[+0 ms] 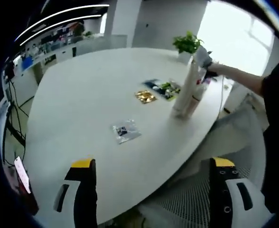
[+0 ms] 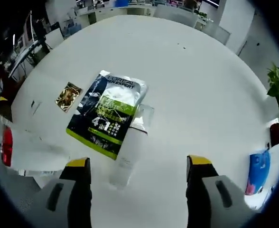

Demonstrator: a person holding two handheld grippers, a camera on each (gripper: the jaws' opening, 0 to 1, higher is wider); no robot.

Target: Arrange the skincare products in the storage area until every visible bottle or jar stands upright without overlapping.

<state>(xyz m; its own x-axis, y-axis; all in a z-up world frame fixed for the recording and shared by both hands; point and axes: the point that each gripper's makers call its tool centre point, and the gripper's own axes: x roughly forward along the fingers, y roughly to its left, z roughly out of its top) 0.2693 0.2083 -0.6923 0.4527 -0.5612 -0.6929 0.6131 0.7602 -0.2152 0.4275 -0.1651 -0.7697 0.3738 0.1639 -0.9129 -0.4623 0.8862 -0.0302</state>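
1. Our left gripper (image 1: 151, 187) has its jaws spread wide with nothing between them; it hangs over the near edge of the white table (image 1: 82, 95).
2. Our right gripper (image 2: 138, 183) is likewise gaping and empty, poised above the table (image 2: 187, 80).
3. In the right gripper view, a white tube (image 2: 128, 152) lies flat just ahead of the jaws, toward 11 o'clock, its clear end touching the bag (image 2: 106, 114).
4. That bag, dark with green and white print, lies flat at 11 o'clock, partly over the tube's far end.
5. A small gold sachet (image 2: 68, 95) lies at 10 o'clock, near the bag but apart from it.
6. At 9 o'clock a clear bottle with a red cap (image 2: 6, 145) lies blurred at the edge; we cannot tell more.
7. In the left gripper view, a clear sachet (image 1: 125, 131) lies at 12 o'clock, well apart from the rest.
8. Farther on, at 1 o'clock, lie the gold sachet (image 1: 145, 96) and the bag (image 1: 161, 88), side by side.
9. Beside them two tall white bottles (image 1: 187, 92) stand close together, held at the top by a person's hand (image 1: 203, 59).
10. A green plant (image 1: 187, 43) stands behind them.
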